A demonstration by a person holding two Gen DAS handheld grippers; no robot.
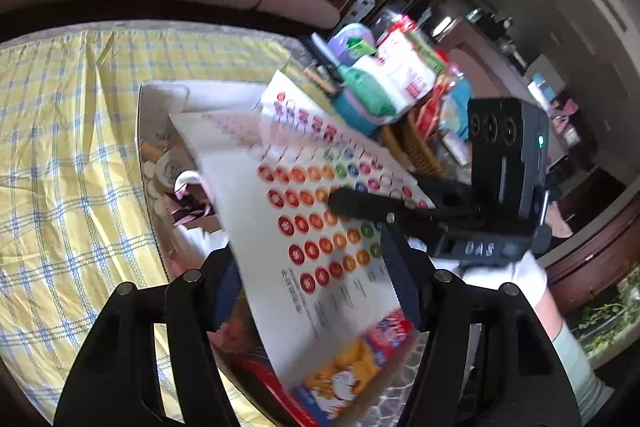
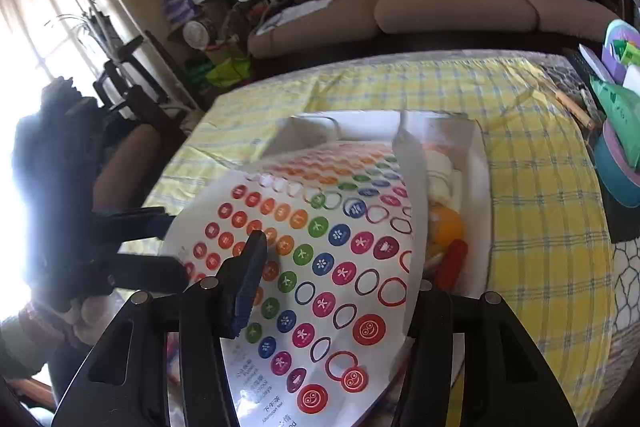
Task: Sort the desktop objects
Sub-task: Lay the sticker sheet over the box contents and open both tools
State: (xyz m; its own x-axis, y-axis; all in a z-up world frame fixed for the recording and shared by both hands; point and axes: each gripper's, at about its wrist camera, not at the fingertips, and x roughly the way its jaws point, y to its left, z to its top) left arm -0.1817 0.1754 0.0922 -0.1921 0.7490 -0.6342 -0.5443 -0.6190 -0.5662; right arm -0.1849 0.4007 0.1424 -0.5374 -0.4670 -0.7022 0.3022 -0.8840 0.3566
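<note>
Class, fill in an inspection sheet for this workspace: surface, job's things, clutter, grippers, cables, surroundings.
Surface: yellow checked tablecloth.
Job's things: sticker sheet above the white tray of small items.
Clutter: boxes and packets piled at the table's end.
Grippers: left gripper and right gripper each straddle the sheet; grip unclear.
Cables: nothing seen.
Surroundings: beige sofa, bright window.

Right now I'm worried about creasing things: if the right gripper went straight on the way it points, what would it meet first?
Probably the sticker sheet: it already lies between the right gripper's jaws. The white tray sits beyond; depth is unclear.
</note>
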